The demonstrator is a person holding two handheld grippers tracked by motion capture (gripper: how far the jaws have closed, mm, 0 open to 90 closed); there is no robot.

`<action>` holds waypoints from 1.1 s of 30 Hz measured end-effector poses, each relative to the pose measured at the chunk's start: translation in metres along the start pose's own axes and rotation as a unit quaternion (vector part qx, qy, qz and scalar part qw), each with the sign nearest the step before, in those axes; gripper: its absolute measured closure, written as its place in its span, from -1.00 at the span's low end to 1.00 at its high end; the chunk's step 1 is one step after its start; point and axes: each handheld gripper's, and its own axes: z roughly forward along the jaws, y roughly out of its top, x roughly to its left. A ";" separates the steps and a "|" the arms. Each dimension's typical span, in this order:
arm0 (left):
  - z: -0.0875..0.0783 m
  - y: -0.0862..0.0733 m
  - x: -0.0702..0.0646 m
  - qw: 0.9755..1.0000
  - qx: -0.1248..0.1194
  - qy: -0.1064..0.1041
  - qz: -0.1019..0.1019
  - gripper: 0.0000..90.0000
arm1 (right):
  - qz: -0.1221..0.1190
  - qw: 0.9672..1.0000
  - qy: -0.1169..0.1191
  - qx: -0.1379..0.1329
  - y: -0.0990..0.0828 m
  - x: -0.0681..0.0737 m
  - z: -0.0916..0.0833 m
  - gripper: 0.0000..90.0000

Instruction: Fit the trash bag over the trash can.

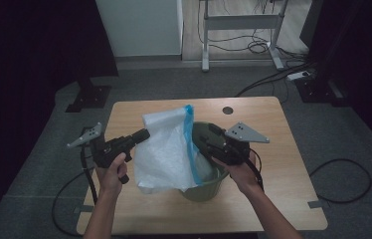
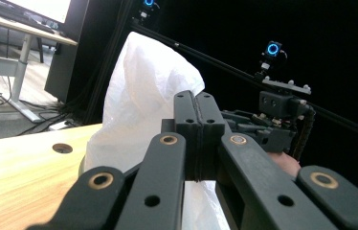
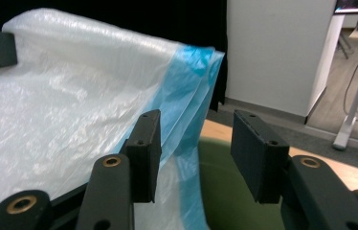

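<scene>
A recording lab or studio: black curtains (image 1: pixel 35 45) enclose a small wooden table (image 1: pixel 273 149) standing on grey carpet (image 1: pixel 184 82); tracking cameras with glowing blue rings (image 2: pixel 273 49) sit on a dark rail (image 2: pixel 234 62); loose cables (image 1: pixel 263 47) and a power strip (image 1: pixel 298 75) lie on the floor beside a height-adjustable desk frame (image 1: pixel 241 22) and a white cabinet (image 1: pixel 141 27)

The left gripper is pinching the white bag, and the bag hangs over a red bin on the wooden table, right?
Not quite: the bin is green, not red, as the high view shows. The rest holds: the left gripper is pinched shut on the white bag, which hangs over the bin on the wooden table.
</scene>
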 end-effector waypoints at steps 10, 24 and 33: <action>-0.001 -0.002 0.001 1.000 -0.002 0.007 -0.003 0.99 | 0.022 0.998 0.055 0.027 -0.010 0.016 0.001 -0.01; 0.005 -0.006 0.006 0.999 0.011 0.042 -0.012 0.99 | -0.007 0.992 0.121 0.027 -0.029 0.077 -0.048 -0.36; 0.006 -0.006 0.004 0.999 0.010 0.038 -0.016 0.99 | -0.018 0.996 0.064 0.059 -0.046 0.087 -0.037 0.60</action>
